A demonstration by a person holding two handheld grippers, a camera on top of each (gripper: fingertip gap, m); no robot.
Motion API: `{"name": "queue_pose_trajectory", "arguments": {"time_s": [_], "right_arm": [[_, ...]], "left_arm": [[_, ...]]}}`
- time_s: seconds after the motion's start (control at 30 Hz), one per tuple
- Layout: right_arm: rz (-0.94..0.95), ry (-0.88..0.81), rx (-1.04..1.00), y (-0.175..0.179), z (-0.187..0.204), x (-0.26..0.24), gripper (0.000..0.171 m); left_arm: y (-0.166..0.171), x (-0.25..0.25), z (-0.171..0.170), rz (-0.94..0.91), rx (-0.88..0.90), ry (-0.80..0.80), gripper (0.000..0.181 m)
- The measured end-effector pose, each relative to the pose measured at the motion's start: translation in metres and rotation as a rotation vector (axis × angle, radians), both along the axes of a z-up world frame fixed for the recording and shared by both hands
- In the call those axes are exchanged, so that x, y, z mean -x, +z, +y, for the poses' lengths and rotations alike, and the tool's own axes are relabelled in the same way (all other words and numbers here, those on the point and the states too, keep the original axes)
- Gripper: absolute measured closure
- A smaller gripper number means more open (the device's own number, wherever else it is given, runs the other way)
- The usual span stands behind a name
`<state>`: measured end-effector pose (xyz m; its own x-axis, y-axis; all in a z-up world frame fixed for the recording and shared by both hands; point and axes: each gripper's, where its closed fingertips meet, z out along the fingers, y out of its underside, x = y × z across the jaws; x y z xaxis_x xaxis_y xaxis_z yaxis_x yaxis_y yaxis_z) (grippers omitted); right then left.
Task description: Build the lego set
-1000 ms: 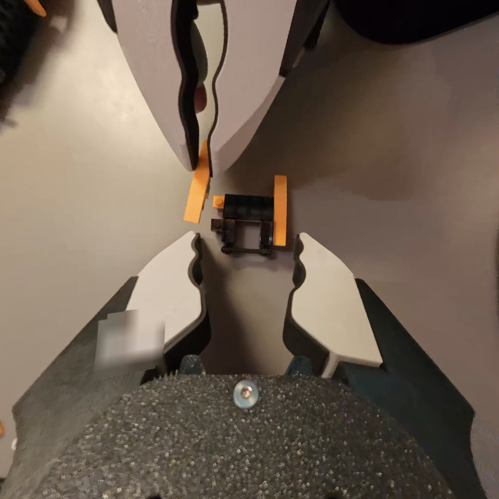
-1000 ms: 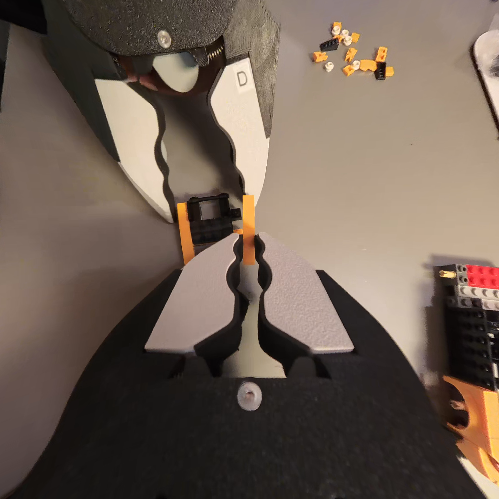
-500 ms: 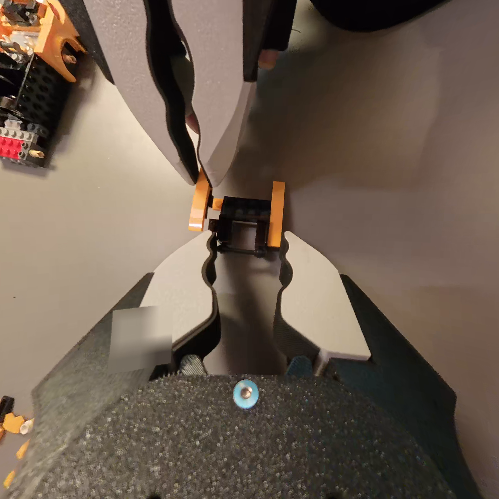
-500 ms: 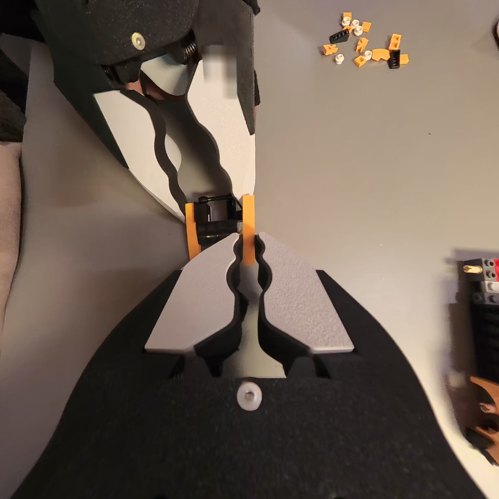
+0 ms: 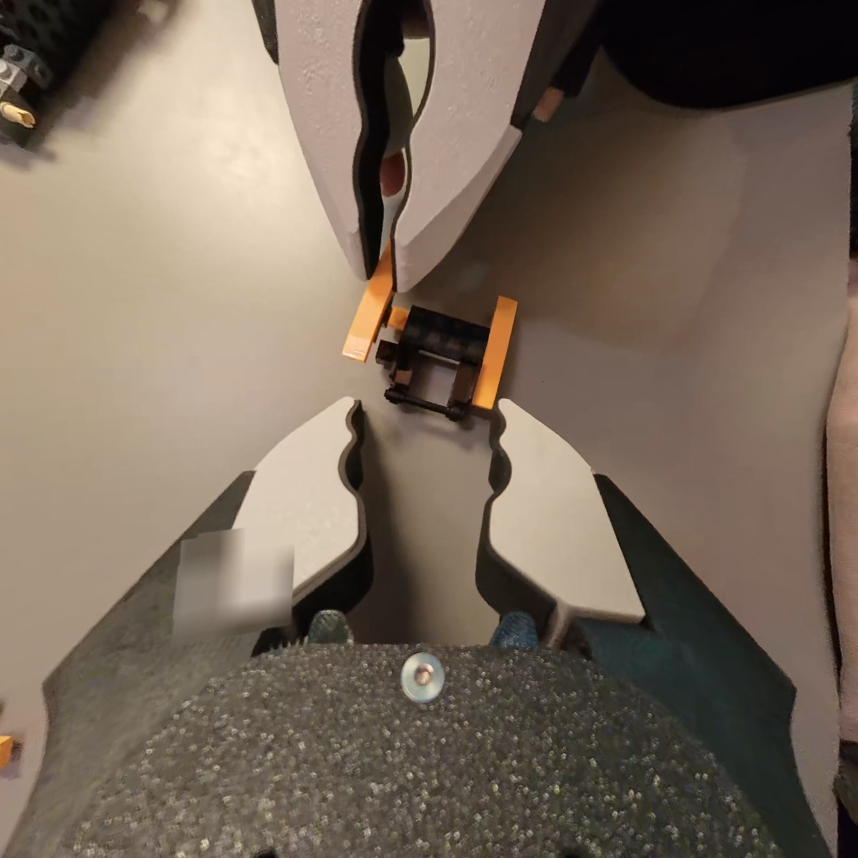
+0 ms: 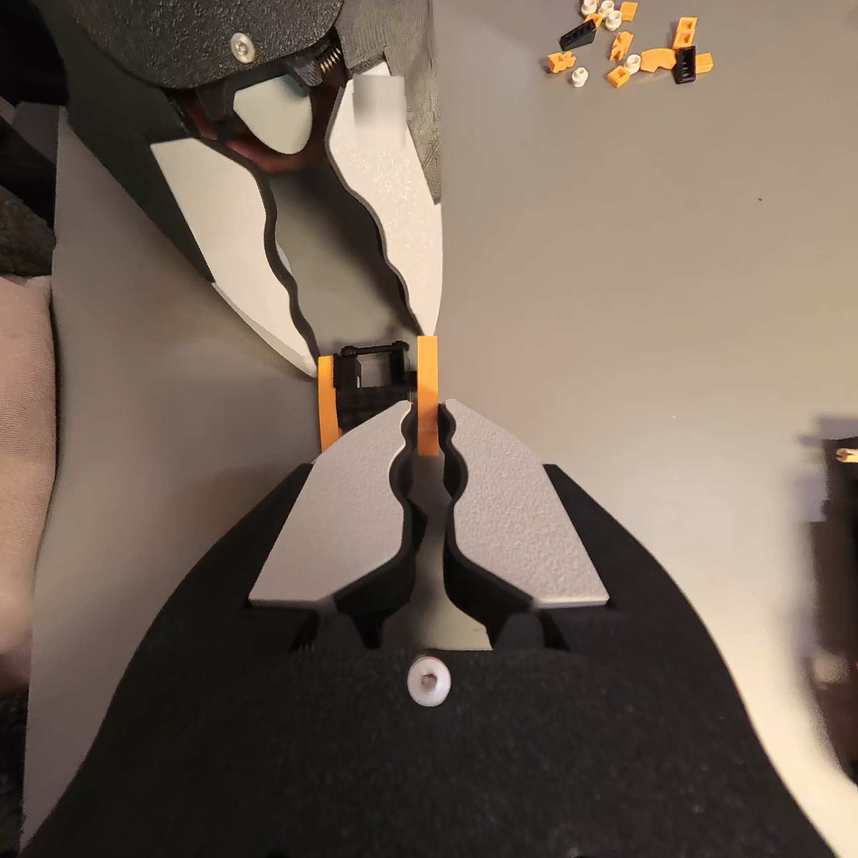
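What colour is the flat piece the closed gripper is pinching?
Orange; the flat piece shows best in the right wrist view.

Plain grey table (image 6: 650, 278) fills both views. Soft warm light, brighter glow at 4 o'clock in right wrist view. Dark shadows on table. Beige cloth (image 6: 23, 371) at 9 o'clock edge.

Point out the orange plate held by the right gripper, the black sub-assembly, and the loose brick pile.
orange plate (image 6: 427, 394): right wrist view, exposed upper face.
black sub-assembly (image 5: 443, 335): left wrist view, studded block.
loose brick pile (image 6: 655, 59): right wrist view, curved orange piece.
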<state>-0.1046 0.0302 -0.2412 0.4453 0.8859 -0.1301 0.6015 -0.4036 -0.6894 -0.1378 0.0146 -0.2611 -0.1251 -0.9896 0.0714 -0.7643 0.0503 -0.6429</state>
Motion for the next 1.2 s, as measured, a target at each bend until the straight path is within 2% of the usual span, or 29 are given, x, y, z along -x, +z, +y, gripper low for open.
{"name": "queue_pose_trajectory", "arguments": {"time_s": [0.2,0.67,0.87,1.2], "right_arm": [[-0.024,-0.005,0.044,-0.006,-0.001,0.000,0.163],[-0.078,0.016,0.091,-0.009,-0.002,-0.001,0.163],[-0.077,0.028,0.103,-0.010,-0.004,0.000,0.163],[-0.047,0.038,0.138,-0.011,-0.007,0.000,0.162]], "left_arm": [[-0.001,-0.001,-0.001,0.002,-0.034,-0.012,0.138],[0.012,-0.010,0.000,-0.056,-0.089,-0.116,0.117],[0.013,-0.015,-0.009,-0.064,-0.118,-0.180,0.117],[0.008,-0.015,-0.010,-0.053,-0.133,-0.187,0.119]]}}
